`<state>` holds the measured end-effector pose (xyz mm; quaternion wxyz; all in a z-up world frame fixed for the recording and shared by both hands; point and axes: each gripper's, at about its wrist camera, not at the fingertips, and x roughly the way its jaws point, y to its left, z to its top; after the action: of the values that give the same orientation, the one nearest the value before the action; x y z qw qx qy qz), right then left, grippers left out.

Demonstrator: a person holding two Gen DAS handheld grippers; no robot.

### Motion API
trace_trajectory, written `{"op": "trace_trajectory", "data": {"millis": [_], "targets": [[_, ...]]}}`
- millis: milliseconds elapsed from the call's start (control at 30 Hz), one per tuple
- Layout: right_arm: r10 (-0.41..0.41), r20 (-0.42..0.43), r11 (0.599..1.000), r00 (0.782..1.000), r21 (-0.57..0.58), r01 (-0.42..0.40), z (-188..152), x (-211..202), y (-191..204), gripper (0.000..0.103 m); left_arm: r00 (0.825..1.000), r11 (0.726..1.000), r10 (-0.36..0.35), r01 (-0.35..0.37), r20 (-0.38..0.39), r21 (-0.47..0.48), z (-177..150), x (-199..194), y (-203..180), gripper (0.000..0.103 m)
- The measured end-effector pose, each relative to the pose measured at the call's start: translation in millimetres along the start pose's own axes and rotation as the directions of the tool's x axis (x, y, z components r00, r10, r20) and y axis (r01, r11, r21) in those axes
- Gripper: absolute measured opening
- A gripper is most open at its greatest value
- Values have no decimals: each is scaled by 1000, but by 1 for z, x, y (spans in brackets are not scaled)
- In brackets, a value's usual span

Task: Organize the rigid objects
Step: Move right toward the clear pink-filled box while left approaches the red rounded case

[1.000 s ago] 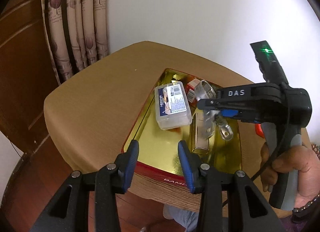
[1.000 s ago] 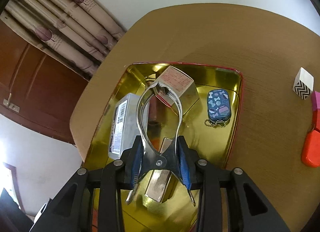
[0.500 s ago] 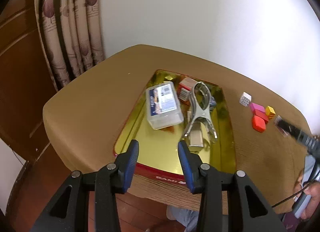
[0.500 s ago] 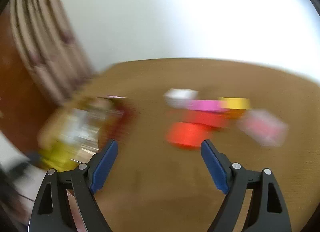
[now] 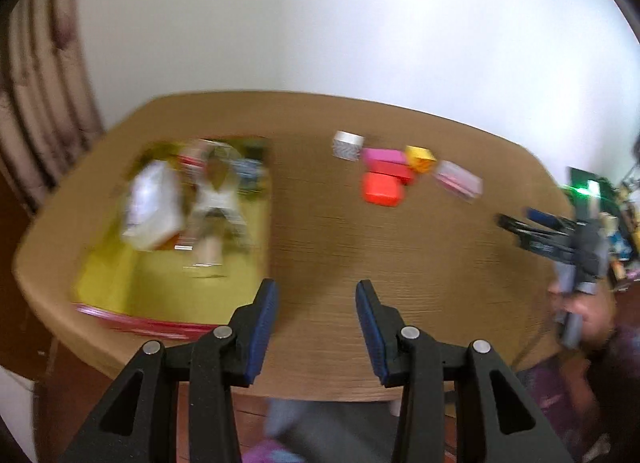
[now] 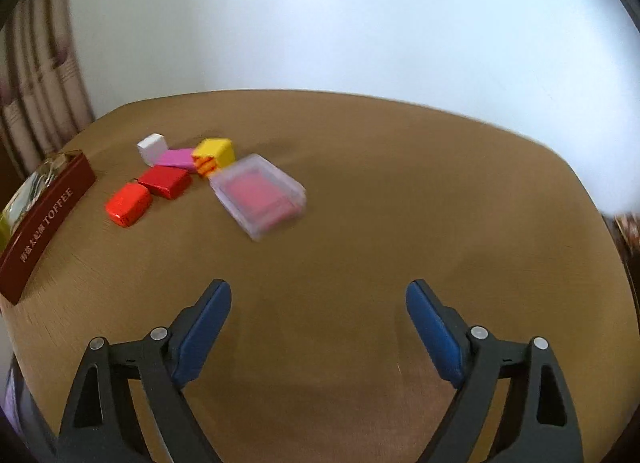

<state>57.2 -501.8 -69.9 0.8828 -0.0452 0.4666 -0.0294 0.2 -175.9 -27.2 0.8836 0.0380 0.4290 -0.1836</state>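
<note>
Right gripper has swung off the tin, dropped the metal clip inside; fingers opening wide, nothing between. Left gripper fingers partly apart, empty. Right of tin on the rounded tan woven table: five small blocks, orange one, clear plastic case. White wall, curtain.

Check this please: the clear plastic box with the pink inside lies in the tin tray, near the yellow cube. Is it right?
Not quite. The clear plastic box lies on the bare table, outside the tin tray, as the right wrist view shows. It is indeed near the yellow cube.
</note>
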Motion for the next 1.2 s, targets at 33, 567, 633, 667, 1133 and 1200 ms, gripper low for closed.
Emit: {"op": "trace_trajectory", "data": {"millis": [33, 567, 633, 667, 1133, 1200], "targets": [[12, 15, 1000, 1000, -13, -12, 2, 2, 1, 88, 1000, 1000, -20, 20, -17, -9, 3, 6, -5, 41], [68, -17, 967, 998, -245, -70, 51, 58, 28, 99, 979, 990, -110, 123, -172, 69, 92, 133, -67, 41], [81, -33, 968, 996, -234, -86, 54, 63, 26, 99, 978, 988, -95, 116, -188, 102, 96, 146, -70, 41], [91, -36, 969, 995, -226, -96, 54, 64, 25, 99, 977, 988, -83, 106, -194, 109, 98, 151, -70, 41], [150, -36, 972, 988, -178, -154, 55, 65, 19, 102, 965, 998, -51, 56, -258, 13, 119, 195, -49, 55], [151, -45, 971, 988, -183, -156, 55, 65, 20, 102, 950, 996, -52, 74, -307, 59, 116, 203, -58, 56]]}}
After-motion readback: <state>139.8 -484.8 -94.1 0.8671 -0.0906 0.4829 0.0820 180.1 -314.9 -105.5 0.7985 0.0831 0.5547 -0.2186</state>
